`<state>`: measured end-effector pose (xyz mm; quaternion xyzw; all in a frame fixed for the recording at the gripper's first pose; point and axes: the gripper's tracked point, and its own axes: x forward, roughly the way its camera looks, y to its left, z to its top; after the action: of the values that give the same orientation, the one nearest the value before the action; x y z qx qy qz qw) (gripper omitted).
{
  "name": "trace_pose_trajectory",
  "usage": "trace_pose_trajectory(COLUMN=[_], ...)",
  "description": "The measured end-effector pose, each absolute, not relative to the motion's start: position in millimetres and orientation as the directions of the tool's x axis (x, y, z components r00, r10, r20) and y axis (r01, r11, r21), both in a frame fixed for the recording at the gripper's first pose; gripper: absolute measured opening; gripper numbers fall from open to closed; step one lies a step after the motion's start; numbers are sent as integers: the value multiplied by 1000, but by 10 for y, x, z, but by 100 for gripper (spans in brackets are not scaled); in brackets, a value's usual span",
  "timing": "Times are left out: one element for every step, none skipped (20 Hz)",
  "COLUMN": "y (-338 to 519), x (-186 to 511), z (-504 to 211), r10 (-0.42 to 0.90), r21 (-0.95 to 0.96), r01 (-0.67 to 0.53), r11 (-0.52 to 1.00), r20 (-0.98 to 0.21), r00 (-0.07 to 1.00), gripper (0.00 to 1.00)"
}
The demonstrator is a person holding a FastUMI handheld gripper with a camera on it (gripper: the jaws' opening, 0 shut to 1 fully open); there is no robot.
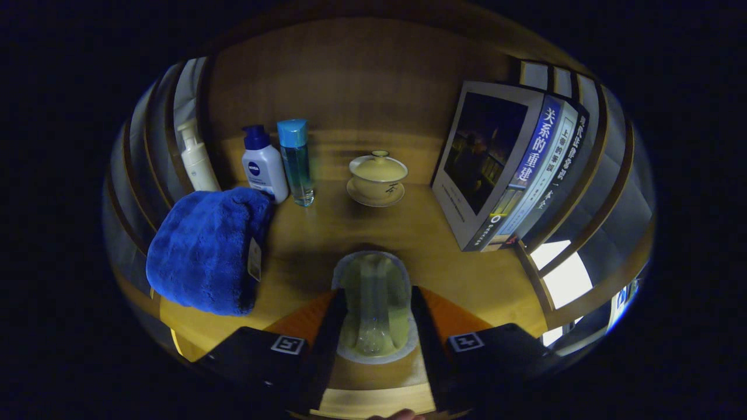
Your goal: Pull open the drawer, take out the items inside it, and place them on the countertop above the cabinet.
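My gripper (pixel 374 303) is shut on a clear plastic packet (pixel 373 286) with a pale yellow-green item inside; both fingers press its sides. The packet hangs just above the wooden countertop (pixel 327 233), near its front edge. Beyond the fingers a cream lidded tea bowl on a saucer (pixel 377 178) stands on the countertop. Left of the fingers lies a folded blue plush towel (pixel 204 251) with a tag.
At the back left stand a white pump bottle (pixel 195 157), a white bottle with a dark blue cap (pixel 264 166) and a clear blue bottle (pixel 296 163). Upright books (pixel 513 169) lean at the right. A wooden back panel (pixel 350 87) closes the rear; slatted sides flank the shelf.
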<state>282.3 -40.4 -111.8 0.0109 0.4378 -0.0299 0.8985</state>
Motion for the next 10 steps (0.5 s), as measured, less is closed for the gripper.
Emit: trace_pose_trajectory(y=[-401,-422,-464,-465,-444,-428,-428,-405,-374,-360], x=[2811,2798,2811,2845,2877,2903,2917,2916,2898,2890], z=[-1122,-1137,-1115,-1127,-1073,-1043,-1014,-984,-939,-856], r10=[-40,-49,-62,-65,-64,-65,-69,-68,-62,-66], r21=[4,-1,-8,-8,-7,-12,-21,-26,-28,-35], r01=[69,77,89,91,88,81,77,70,59,57], r11=[998,997,996,996,996,997,997,997,998,998], r20=[-788,-788,-780,-761,-741,-722,-709,-698,-688,-669], r00=[615,613,623,645,669,689,702,712,723,740], gripper=[77,85,94,100,100,100,100,100,100,100])
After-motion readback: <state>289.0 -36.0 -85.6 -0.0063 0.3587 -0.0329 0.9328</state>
